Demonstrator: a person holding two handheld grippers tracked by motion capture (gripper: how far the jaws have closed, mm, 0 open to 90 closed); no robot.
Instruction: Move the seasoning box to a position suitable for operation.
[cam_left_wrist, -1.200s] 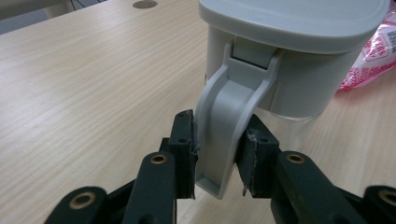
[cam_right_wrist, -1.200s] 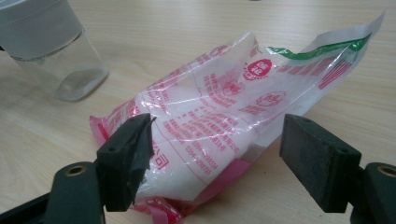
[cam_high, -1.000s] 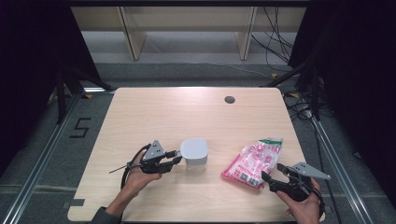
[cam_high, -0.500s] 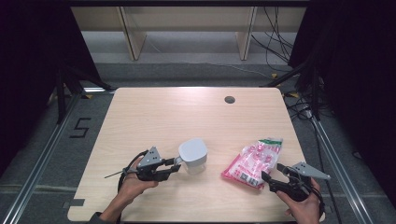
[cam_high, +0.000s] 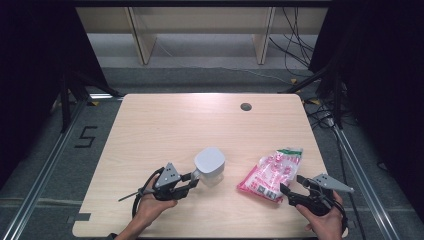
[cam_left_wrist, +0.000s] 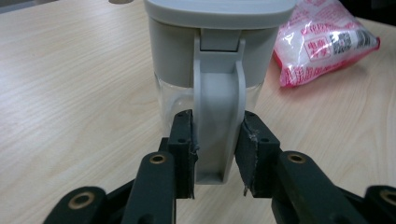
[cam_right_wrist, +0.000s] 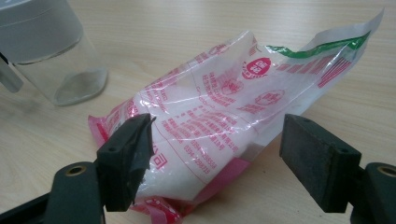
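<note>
Tongs (cam_high: 192, 181) above pale wooden table (cam_high: 165, 130) — dark surroundings

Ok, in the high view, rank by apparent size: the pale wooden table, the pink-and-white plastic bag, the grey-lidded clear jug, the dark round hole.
1. Pale wooden table
2. Pink-and-white plastic bag
3. Grey-lidded clear jug, somewhat smaller
4. Dark round hole

left gripper (cam_high: 194, 179) drawn back, jar (cam_high: 210, 165) tilted (slightly)

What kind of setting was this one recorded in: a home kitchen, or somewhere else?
Most likely a lab or recording bay, not a kitchen. A bare wooden table stands on a grey floor between metal floor rails, with a taped number 5, loose cables and dark curtains around it.
</note>
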